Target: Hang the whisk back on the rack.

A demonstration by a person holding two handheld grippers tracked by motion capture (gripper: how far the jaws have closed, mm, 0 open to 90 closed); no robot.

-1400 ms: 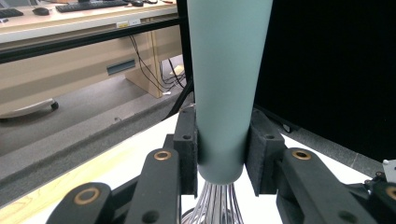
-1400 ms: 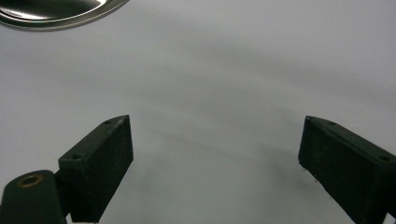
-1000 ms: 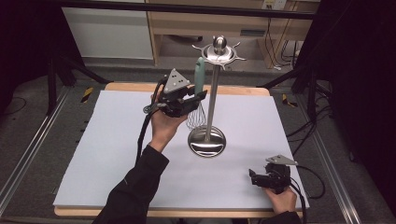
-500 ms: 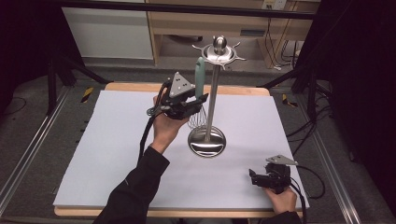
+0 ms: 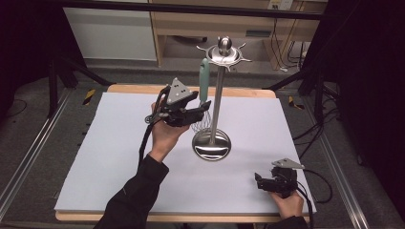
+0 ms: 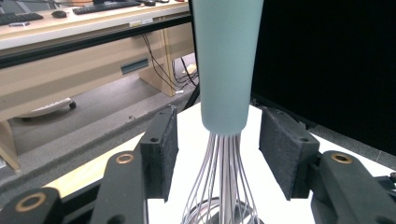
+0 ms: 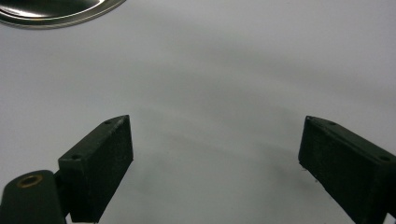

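Legible text, labels, brands, numbers, signs: none on any surface; distant stickers are too small to read.

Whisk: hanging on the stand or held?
Hanging. The whisk hangs from the stand; the left gripper jaws, just opened, stand clear of it.

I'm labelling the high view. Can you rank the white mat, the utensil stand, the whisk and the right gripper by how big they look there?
1. white mat
2. utensil stand
3. whisk, hanging from the stand
4. right gripper; close to the whisk in apparent size, and nearer the camera, so that order is unsure.
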